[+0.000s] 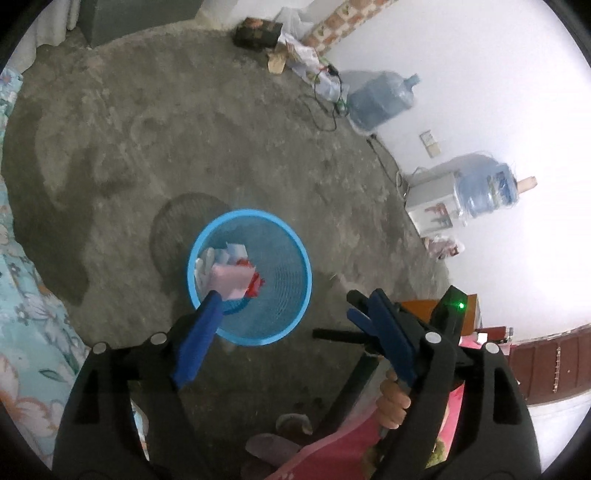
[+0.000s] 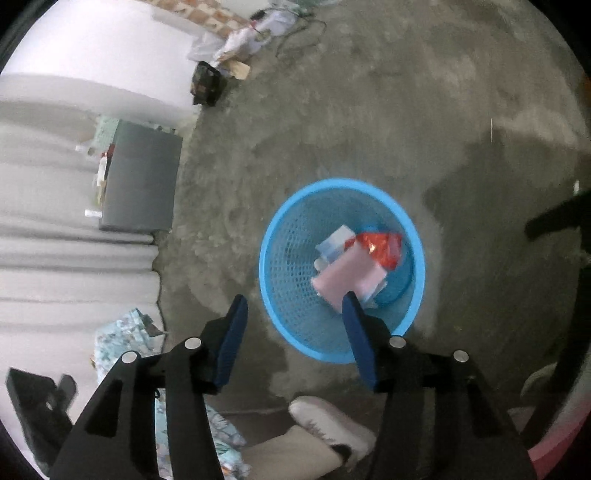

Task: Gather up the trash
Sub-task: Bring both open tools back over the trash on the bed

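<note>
A blue mesh basket [image 1: 251,213] [image 2: 343,181] stands on the concrete floor. Inside it lie a pink packet [image 1: 231,277] [image 2: 347,277], a red wrapper [image 1: 256,286] [image 2: 382,245] and white-and-blue paper pieces [image 1: 234,251] [image 2: 334,242]. My left gripper [image 1: 295,295] hangs open above the basket, its left fingertip [image 1: 214,297] over the pink packet, with nothing between the fingers. My right gripper [image 2: 294,298] is open too, near the basket's near rim, its right fingertip [image 2: 349,297] just in front of the pink packet. Neither gripper holds anything.
Two water jugs [image 1: 380,99] [image 1: 484,188], a white dispenser [image 1: 428,199] and cables [image 1: 325,107] line the wall. A dark box [image 1: 256,33] [image 2: 207,85] and bags lie far off. Floral bedding [image 1: 22,332], a grey cabinet [image 2: 140,181], a hand [image 1: 393,402] and a shoe [image 2: 328,421] are close by.
</note>
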Tool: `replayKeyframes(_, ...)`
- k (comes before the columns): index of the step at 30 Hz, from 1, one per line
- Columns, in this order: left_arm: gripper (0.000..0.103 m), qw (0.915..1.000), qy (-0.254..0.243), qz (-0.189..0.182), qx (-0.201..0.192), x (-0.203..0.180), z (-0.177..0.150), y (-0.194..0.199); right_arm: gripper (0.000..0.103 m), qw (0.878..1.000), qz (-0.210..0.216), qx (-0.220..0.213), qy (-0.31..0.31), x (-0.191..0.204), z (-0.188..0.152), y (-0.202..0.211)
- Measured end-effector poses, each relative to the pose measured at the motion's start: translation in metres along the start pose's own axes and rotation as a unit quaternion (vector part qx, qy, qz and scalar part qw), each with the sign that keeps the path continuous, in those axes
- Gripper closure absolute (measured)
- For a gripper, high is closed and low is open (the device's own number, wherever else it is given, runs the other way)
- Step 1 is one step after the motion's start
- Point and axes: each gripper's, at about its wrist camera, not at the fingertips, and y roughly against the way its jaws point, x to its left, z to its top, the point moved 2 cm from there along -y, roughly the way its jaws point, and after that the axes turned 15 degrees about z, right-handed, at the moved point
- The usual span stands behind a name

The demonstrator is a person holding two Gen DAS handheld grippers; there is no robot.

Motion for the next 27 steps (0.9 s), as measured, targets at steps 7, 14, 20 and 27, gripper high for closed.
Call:
replayKeyframes(7,0.018,0.9981,-0.030,-0.014,-0.053,0.006,-0.007,0.058,0.039,0.990,-0.056,-0.019,0.127,0.053,-0.015,0.022)
replayKeyframes(14,0.016,0.9875,-0.058,-0.004,-0.146,0.033,-0.030,0.158,0.021,0.953,-0.087,-0.045,0.287,0.138,-0.057,0.044)
replayKeyframes(20,0.009,0.9776,-0.041,0.016,-0.206,0.081,-0.073,0.239,0.007,0.912,-0.090,-0.088,0.391,0.212,-0.107,0.065)
replayKeyframes(27,0.009,0.9687,0.048,0.024,-0.242,0.171,-0.143,0.299,0.007,0.845,-0.095,-0.107,0.515,0.280,-0.182,0.065)
